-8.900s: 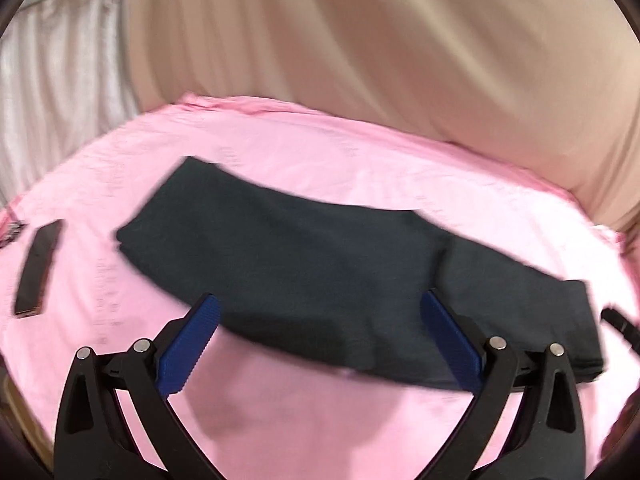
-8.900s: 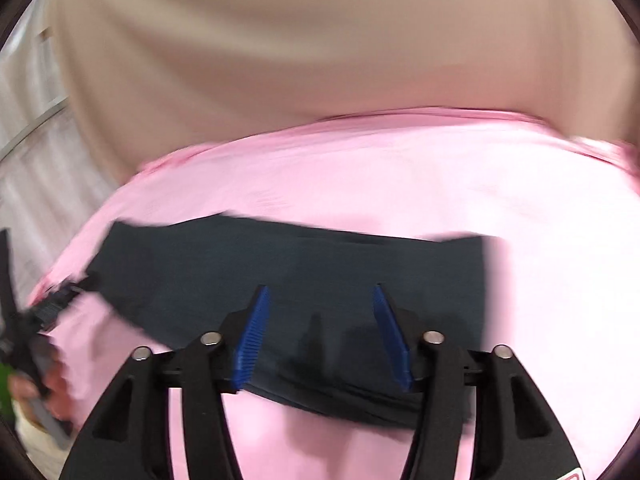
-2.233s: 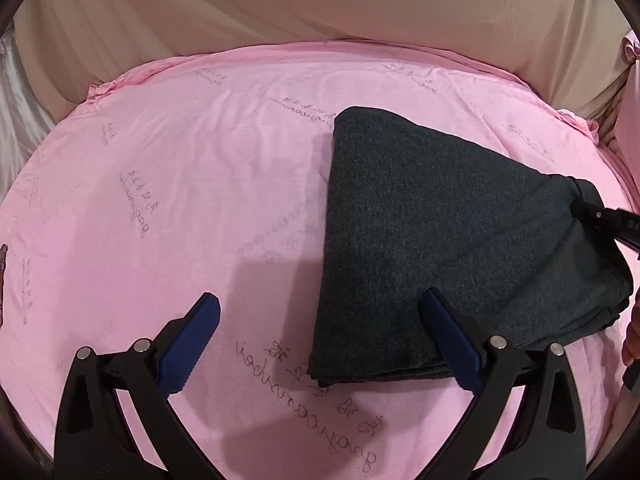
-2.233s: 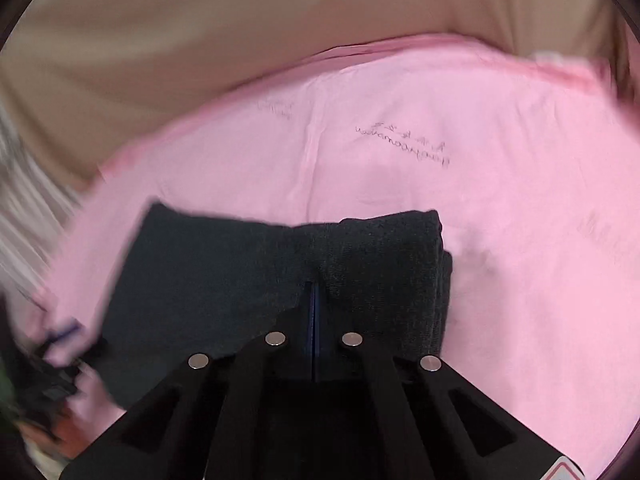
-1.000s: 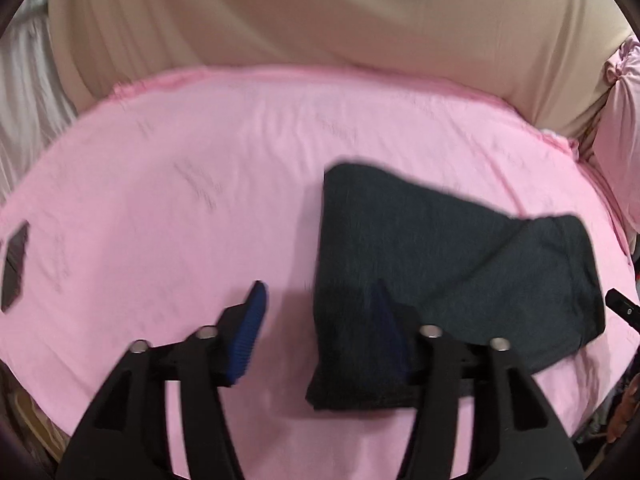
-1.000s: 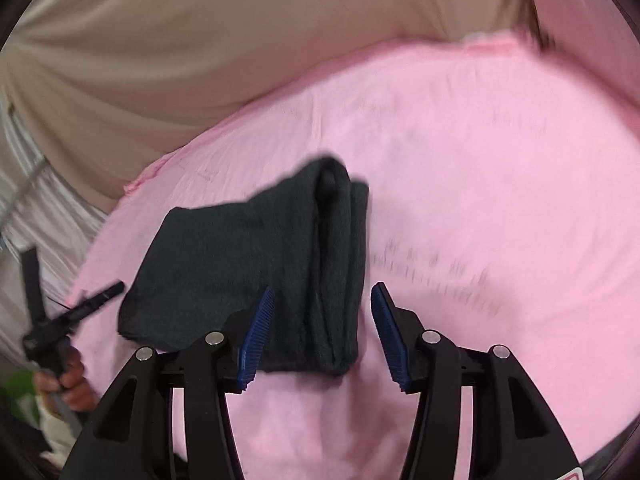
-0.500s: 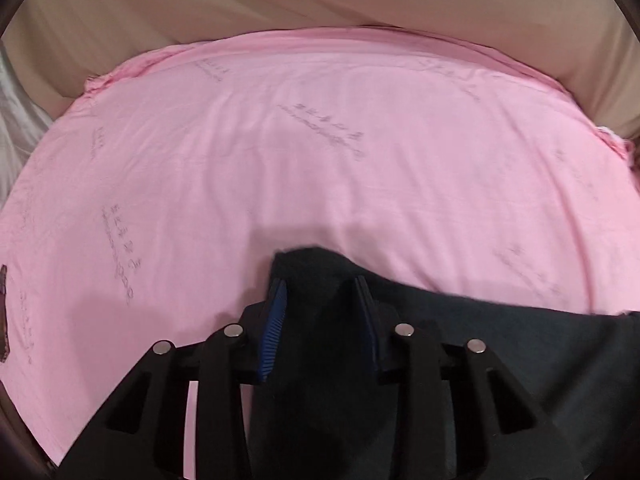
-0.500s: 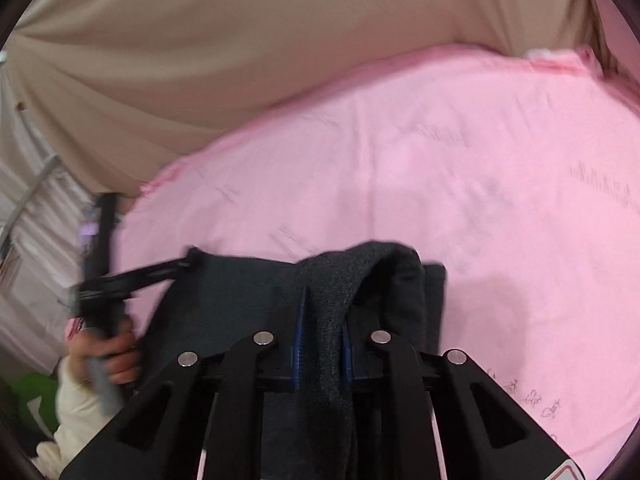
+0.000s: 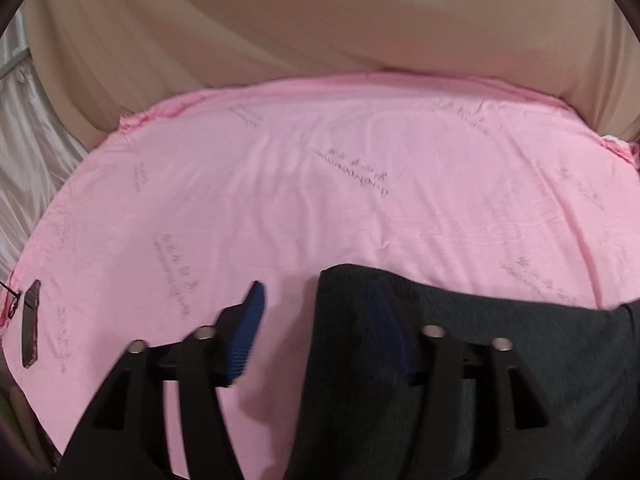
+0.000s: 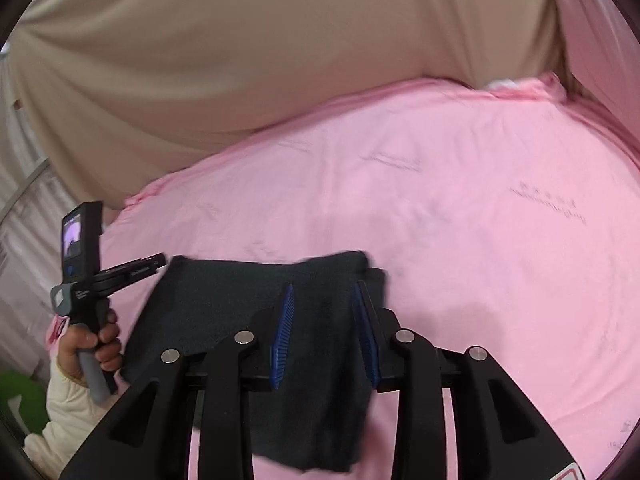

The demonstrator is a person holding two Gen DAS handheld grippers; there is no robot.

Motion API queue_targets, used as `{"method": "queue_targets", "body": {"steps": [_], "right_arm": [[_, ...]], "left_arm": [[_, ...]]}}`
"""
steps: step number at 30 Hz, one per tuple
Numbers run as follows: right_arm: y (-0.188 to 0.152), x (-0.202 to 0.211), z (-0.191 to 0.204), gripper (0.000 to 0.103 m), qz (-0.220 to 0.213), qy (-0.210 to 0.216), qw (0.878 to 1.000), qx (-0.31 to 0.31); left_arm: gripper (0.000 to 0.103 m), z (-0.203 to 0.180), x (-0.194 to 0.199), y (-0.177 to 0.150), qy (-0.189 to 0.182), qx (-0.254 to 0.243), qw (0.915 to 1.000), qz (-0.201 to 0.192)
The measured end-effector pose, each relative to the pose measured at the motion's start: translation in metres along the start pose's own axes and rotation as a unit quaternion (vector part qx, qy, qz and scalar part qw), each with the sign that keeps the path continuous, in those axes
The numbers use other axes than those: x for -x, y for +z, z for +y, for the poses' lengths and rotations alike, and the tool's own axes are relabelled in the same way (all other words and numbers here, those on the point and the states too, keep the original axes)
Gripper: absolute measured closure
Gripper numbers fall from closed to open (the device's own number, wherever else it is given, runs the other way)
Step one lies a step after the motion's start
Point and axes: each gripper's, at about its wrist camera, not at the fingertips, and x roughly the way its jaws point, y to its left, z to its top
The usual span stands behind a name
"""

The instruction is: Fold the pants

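No containers in either view. Pants: dark charcoal, folded into a compact multi-layer rectangle, lying flat on the pink sheet over the worktop, near edge, right of centre in the left wrist view. Stacked layers show at the far right corner in the right wrist view.

Left gripper: fingers apart, holding nothing; the left finger is over bare sheet, the right one over the pants' left edge, blurred.

Right gripper: fingers moderately apart, nothing clamped, pants beneath and between them.

Beige curtain behind. Small dark flat object at far left on the sheet.
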Motion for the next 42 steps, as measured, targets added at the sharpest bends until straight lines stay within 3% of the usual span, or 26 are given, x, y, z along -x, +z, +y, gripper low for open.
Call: {"method": "queue_targets", "body": {"steps": [1, 2, 7, 10, 13, 17, 20, 23, 26, 31, 34, 37, 42], "right_arm": [[-0.001, -0.003, 0.013, 0.075, 0.006, 0.009, 1.0, 0.013], [-0.001, -0.012, 0.026, 0.076, 0.016, 0.016, 0.999, 0.028], [-0.024, -0.057, 0.061, 0.077, 0.067, 0.009, 0.995, 0.07], [-0.045, -0.084, 0.064, 0.078, 0.098, -0.02, 0.992, 0.08], [-0.051, -0.082, 0.065, 0.079, 0.093, -0.035, 0.992, 0.081], [-0.05, -0.061, 0.074, 0.078, 0.071, -0.012, 0.994, 0.078], [-0.061, -0.076, 0.073, 0.078, 0.098, -0.019, 0.991, 0.085], [-0.062, -0.067, 0.074, 0.078, 0.089, -0.019, 0.993, 0.077], [-0.062, -0.053, 0.083, 0.077, 0.077, 0.008, 0.994, 0.079], [-0.078, -0.064, 0.08, 0.076, 0.086, 0.015, 0.993, 0.085], [-0.068, -0.054, 0.08, 0.076, 0.09, 0.018, 0.993, 0.068], [-0.046, -0.044, 0.096, 0.076, 0.075, 0.047, 0.993, 0.079], [-0.002, -0.075, 0.134, 0.074, 0.078, 0.069, 0.988, 0.115]], "left_arm": [[0.027, 0.002, 0.01, -0.004, -0.001, -0.002, 1.0, -0.009], [0.026, 0.004, 0.023, -0.01, -0.001, -0.008, 0.9997, -0.021], [0.025, 0.006, 0.046, -0.031, -0.004, -0.027, 0.9993, -0.027], [0.025, 0.006, 0.046, -0.045, -0.003, -0.036, 0.9992, -0.019], [0.025, 0.005, 0.045, -0.058, 0.001, -0.044, 0.9989, -0.013], [0.025, 0.008, 0.042, -0.068, -0.006, -0.041, 0.9991, -0.002], [0.024, 0.009, 0.043, -0.074, -0.008, -0.04, 0.9992, 0.001], [0.024, 0.008, 0.045, -0.079, -0.009, -0.041, 0.9991, 0.003], [0.024, 0.009, 0.045, -0.083, -0.006, -0.044, 0.999, 0.004], [0.024, 0.01, 0.045, -0.089, -0.01, -0.044, 0.9989, 0.01], [0.016, 0.013, 0.049, -0.094, -0.01, -0.048, 0.9988, 0.006], [0.015, 0.022, 0.056, -0.101, -0.009, -0.053, 0.9985, -0.006], [0.014, 0.041, 0.063, -0.11, 0.009, -0.046, 0.9988, -0.013]]}}
